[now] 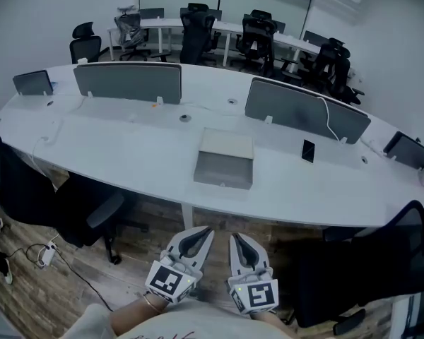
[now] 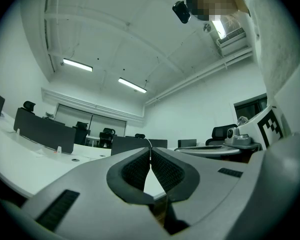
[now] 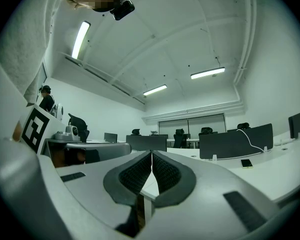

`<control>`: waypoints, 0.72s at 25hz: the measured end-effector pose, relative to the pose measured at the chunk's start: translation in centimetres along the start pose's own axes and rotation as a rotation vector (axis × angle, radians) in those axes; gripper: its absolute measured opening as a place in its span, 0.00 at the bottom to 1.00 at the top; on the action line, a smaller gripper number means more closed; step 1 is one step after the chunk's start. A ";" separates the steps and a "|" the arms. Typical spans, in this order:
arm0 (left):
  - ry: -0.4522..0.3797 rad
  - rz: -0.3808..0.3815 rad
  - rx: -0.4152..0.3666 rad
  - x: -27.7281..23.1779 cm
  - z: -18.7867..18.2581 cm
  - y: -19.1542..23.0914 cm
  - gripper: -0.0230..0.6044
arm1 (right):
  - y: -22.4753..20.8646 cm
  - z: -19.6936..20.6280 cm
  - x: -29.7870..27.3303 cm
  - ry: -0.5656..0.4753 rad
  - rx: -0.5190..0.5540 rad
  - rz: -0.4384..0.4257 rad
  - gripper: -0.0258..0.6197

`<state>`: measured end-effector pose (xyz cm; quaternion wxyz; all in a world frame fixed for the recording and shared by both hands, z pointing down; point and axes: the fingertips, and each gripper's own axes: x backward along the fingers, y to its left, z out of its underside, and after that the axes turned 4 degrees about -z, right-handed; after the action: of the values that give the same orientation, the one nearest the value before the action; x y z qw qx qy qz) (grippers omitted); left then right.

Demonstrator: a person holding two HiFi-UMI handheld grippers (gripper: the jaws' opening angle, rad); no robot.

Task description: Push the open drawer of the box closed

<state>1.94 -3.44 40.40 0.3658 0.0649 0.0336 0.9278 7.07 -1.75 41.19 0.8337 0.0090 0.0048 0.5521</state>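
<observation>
Grey box [image 1: 227, 145] on desk [image 1: 120, 154], drawer [image 1: 223, 171] out front

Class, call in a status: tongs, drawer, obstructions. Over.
Both shut and empty, left tongs and right tongs, held short of the desk. On the box, drawer open. Nothing before it; phone lies aside.

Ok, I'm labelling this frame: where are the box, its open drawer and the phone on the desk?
box [image 1: 227, 144]: head view, on its flat top.
drawer [image 1: 223, 169]: head view, middle of the pulled-out part.
phone [image 1: 308, 150]: head view, centre of its dark face.
</observation>
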 end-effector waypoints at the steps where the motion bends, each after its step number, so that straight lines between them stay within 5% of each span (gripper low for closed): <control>1: 0.001 0.005 -0.001 -0.4 0.0 0.5 0.07 | -0.1 0.1 -0.6 0.001 -0.001 0.002 0.07; 18: 0.027 0.080 0.014 -4.6 0.8 5.3 0.07 | -1.4 1.3 -7.0 0.022 -0.026 0.044 0.07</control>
<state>1.76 -10.45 41.32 0.3275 0.0561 0.0424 0.9422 5.66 -8.81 42.48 0.8214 -0.0077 0.0068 0.5702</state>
